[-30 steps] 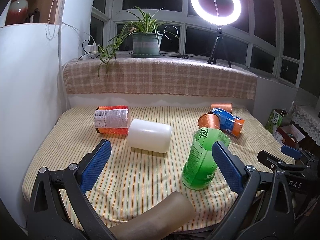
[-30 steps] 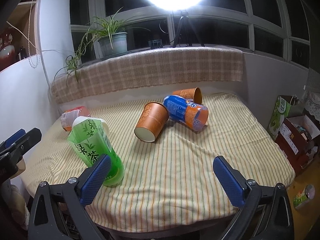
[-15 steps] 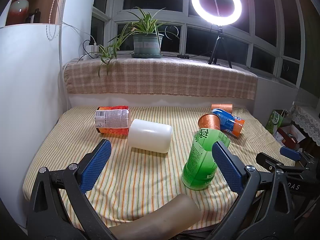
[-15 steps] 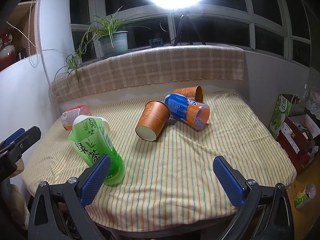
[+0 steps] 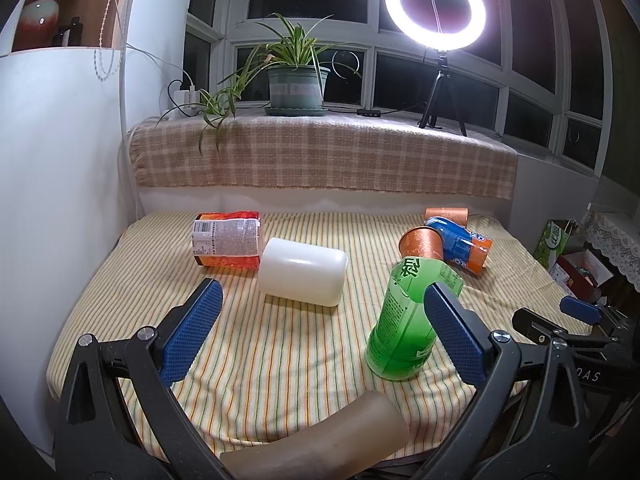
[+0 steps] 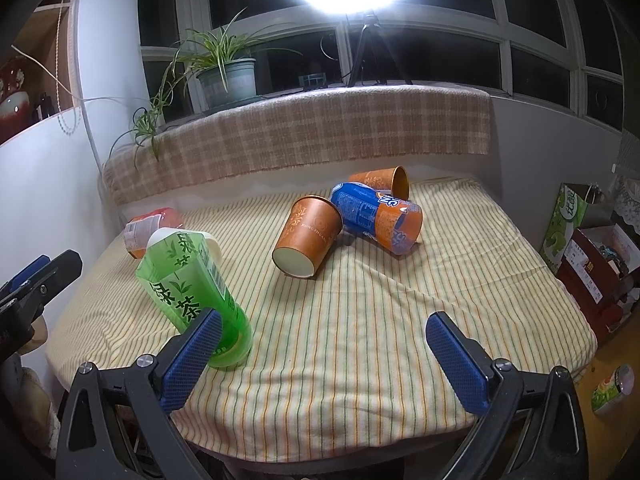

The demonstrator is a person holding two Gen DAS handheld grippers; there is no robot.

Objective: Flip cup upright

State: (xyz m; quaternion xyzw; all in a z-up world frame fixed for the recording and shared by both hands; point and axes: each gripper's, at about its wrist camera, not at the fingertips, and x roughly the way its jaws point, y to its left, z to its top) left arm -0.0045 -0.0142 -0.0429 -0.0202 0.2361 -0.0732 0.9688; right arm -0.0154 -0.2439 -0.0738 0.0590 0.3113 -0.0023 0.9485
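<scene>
An orange paper cup [image 6: 307,236] lies on its side mid-table, its base toward me, leaning on a blue and orange can [image 6: 378,216]; it also shows in the left wrist view [image 5: 421,242]. A second orange cup [image 6: 382,182] lies on its side behind the can. A white cup [image 5: 302,271] lies on its side left of centre. My left gripper [image 5: 320,332] is open and empty over the table's near edge. My right gripper [image 6: 324,356] is open and empty, short of the cups.
A cut green bottle [image 5: 408,320] stands tilted near the front, close to both grippers. An orange packet [image 5: 226,239] lies at the back left. A striped cloth [image 6: 360,320] covers the table. A plant pot [image 5: 298,88] and ring light [image 5: 435,2] stand on the sill. Boxes [image 6: 592,256] sit at the right.
Both grippers have drifted slightly; the scene sits a touch lower in the right wrist view. Nothing on the table has moved.
</scene>
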